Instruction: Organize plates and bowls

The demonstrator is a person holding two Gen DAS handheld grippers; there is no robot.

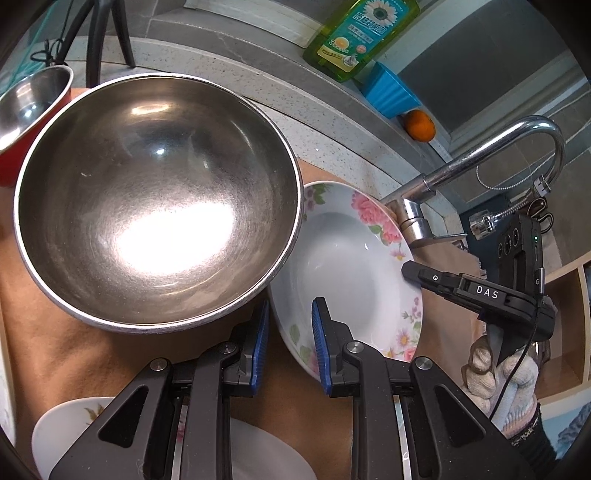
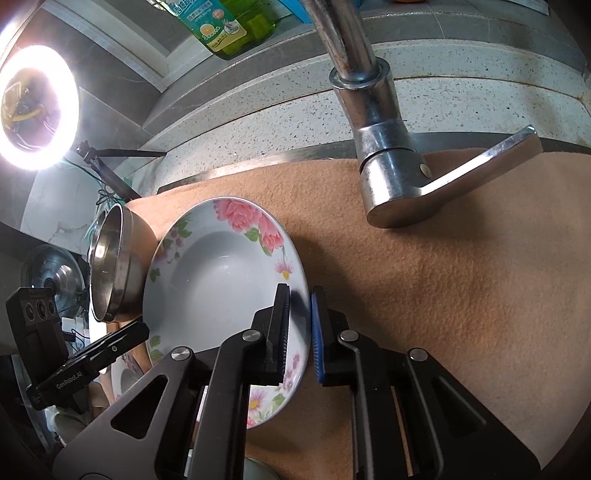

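A large steel bowl (image 1: 159, 199) rests on the tan cloth (image 1: 74, 354), its near rim just ahead of my left gripper (image 1: 288, 314), which is open and holds nothing. A floral deep plate (image 1: 354, 266) lies to the bowl's right. In the right wrist view my right gripper (image 2: 300, 302) straddles the floral plate's (image 2: 221, 280) right rim, one finger inside and one outside, with a small gap left. The steel bowl (image 2: 114, 266) lies behind the plate. The right gripper (image 1: 410, 268) also shows in the left wrist view, at the plate's rim.
A smaller steel bowl with a red outside (image 1: 29, 110) sits far left. White plates (image 1: 74, 428) lie under my left gripper. A chrome faucet (image 2: 384, 155) stands right of the plate. Dish soap (image 1: 362, 33), a blue container (image 1: 391, 88) and an orange (image 1: 419, 125) sit on the ledge.
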